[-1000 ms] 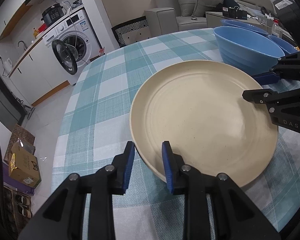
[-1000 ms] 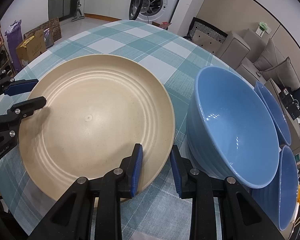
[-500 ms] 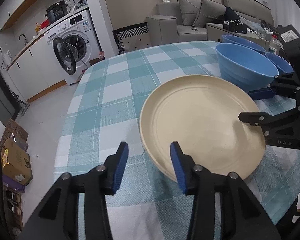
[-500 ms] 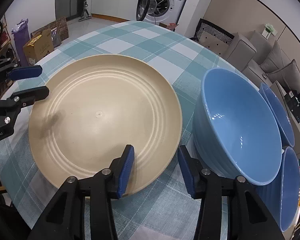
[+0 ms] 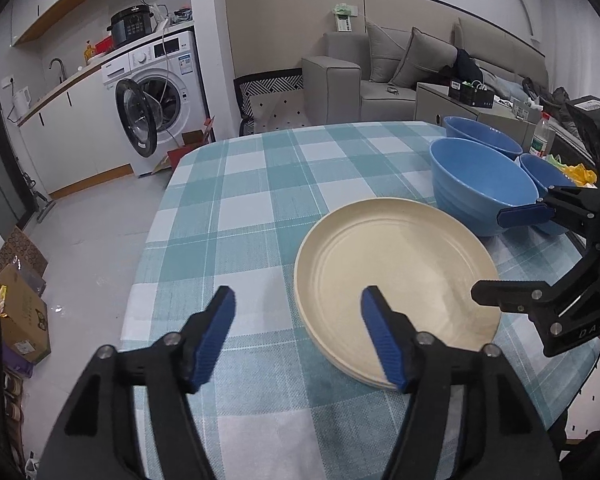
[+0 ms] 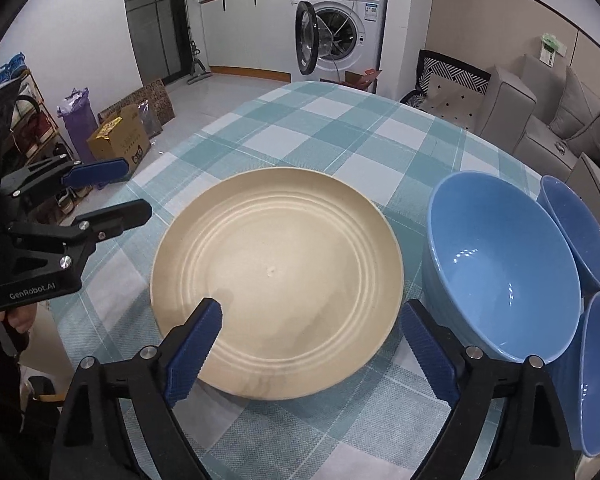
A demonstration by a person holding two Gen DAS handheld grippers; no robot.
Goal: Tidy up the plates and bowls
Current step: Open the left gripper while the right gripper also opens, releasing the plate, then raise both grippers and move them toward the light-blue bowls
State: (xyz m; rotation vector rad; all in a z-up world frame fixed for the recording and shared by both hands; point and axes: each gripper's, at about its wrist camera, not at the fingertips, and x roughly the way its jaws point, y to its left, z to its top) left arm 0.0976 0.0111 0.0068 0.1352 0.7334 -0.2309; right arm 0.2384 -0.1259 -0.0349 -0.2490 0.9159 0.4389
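Note:
A cream plate [image 5: 396,276] lies on the checked tablecloth [image 5: 260,208], on top of at least one more plate whose rim shows beneath it; it also shows in the right wrist view [image 6: 276,268]. A large blue bowl [image 6: 496,264] stands right of it, with two smaller blue bowls [image 6: 580,224] [image 6: 596,368] beside it. My left gripper [image 5: 296,336] is open and empty above the plate's near-left edge. My right gripper [image 6: 312,344] is open and empty over the plate's near rim. Each gripper shows in the other's view [image 6: 96,196] [image 5: 512,256].
The table edge drops to the floor on the left [image 5: 140,264]. A washing machine [image 5: 156,96] with its door open stands beyond. Cardboard boxes [image 6: 120,140] sit on the floor. A sofa [image 5: 384,68] and a side table with a bottle [image 5: 542,136] are behind the bowls.
Both grippers have opened wide and let go of the plate's rim. Both have drawn back and up from the plate, which now rests on the table.

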